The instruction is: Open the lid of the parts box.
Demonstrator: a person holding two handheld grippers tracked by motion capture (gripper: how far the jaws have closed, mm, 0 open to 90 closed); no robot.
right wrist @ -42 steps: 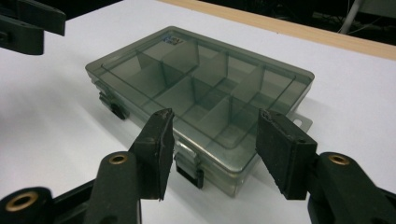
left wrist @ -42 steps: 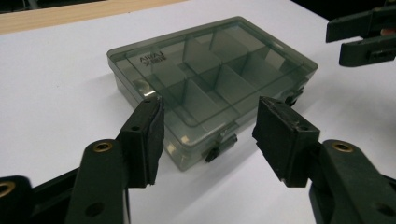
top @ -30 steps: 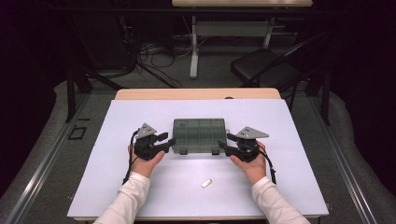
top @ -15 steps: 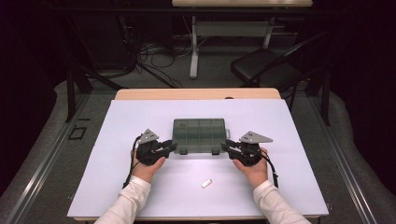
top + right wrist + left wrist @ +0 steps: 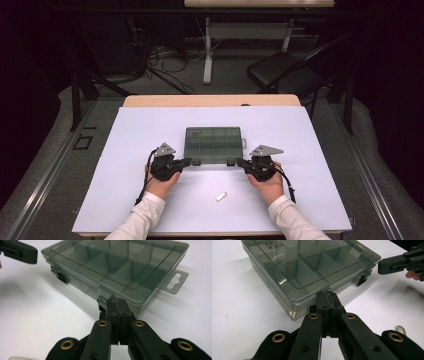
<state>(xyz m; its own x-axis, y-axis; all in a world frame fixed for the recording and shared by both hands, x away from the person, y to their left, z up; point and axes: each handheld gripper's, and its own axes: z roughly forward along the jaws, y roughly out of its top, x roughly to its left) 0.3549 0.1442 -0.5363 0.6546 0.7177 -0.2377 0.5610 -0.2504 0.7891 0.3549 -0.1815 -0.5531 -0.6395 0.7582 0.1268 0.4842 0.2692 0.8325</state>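
Pulling in: left gripper point(image 5: 186, 161) and right gripper point(image 5: 240, 161) now nearer organizer box point(image 5: 213, 143), at latches at 6 o'clock edge; fingers pressed together, empty. Likely unlatching next.

A dark room is seen behind the white-topped bench point(image 5: 310, 130); cables point(image 5: 165, 57) are strewn on grey floor point(image 5: 45, 170), beside a black chair point(image 5: 280, 72).

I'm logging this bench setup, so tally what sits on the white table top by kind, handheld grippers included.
Smoky clear compartment box, lid closed: 1
Small white piece lying near the front edge: 1
Handheld grippers: 2, the left gripper and the right gripper, both at the box's front latches
Total: 4
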